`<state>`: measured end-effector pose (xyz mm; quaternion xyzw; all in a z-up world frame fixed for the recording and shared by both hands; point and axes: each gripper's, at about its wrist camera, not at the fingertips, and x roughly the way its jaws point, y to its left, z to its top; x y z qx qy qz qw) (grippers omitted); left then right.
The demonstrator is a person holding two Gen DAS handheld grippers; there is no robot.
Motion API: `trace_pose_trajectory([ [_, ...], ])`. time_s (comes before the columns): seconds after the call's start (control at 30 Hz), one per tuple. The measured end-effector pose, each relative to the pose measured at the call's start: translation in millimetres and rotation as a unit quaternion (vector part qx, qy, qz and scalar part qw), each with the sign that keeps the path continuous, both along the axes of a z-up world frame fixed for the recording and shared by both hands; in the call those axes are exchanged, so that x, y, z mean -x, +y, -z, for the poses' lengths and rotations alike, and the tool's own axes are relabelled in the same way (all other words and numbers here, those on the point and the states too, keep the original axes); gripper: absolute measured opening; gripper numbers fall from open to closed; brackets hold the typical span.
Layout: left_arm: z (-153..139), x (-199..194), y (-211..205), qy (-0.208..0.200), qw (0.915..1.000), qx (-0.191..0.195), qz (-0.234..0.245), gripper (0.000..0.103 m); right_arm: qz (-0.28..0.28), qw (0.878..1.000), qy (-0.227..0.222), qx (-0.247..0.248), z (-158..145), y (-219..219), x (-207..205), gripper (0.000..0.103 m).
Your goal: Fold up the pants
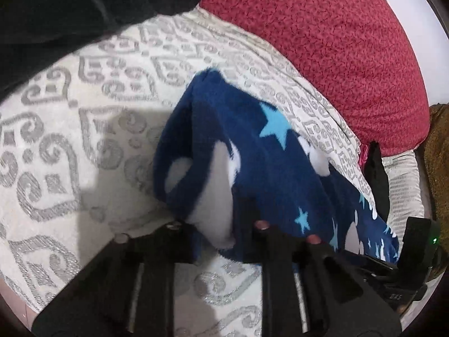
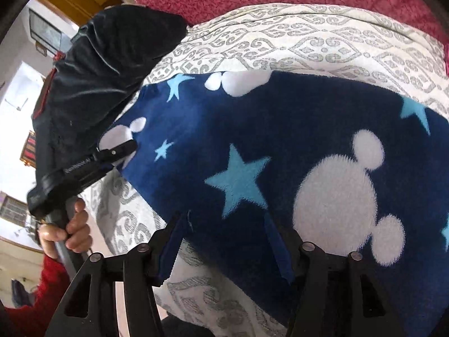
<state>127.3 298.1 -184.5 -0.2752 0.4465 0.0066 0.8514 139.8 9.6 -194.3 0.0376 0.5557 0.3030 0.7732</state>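
Observation:
The pants (image 1: pixel 247 151) are dark blue fleece with light blue stars and white mouse-head shapes. They lie on a white bedspread with a grey pattern (image 1: pixel 84 129). My left gripper (image 1: pixel 216 227) is shut on a bunched edge of the pants and lifts it off the bedspread. In the right wrist view the pants (image 2: pixel 280 146) spread wide across the frame. My right gripper (image 2: pixel 227 224) has its fingers apart, with the pants' near edge between them. The left gripper also shows in the right wrist view (image 2: pixel 118 151), clamped on the far corner of the pants.
A red fleece blanket (image 1: pixel 322 42) lies along the far side of the bed. A black garment (image 1: pixel 70 8) lies at the upper left. A brown fabric (image 1: pixel 437 154) sits at the right edge. The person's hand (image 2: pixel 73 230) holds the left gripper's handle.

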Motion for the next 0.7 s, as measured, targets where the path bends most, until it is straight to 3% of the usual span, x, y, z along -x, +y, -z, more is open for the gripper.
trace_pose_trajectory([
  [0.17, -21, 0, -16, -0.023, 0.9971, -0.071, 0.014, 0.015, 0.019, 1.000, -0.018, -0.016, -19, -13, 1, 0.060],
  [0.27, -31, 0, -22, -0.036, 0.9954, -0.087, 0.019, 0.015, 0.027, 0.999, -0.046, 0.005, -30, -22, 4, 0.060],
  [0.43, -49, 2, -39, -0.064, 0.9902, -0.120, 0.034, 0.015, 0.047, 0.998, -0.048, 0.003, -31, -44, 9, 0.060],
  [0.53, -62, 0, -59, -0.085, 0.9832, -0.153, 0.052, 0.015, 0.066, 0.997, -0.050, 0.002, -32, -62, 11, 0.060],
  [0.7, -85, -10, -120, -0.128, 0.9628, -0.207, 0.117, 0.015, 0.111, 0.993, -0.045, -0.019, -33, -99, 12, 0.060],
])
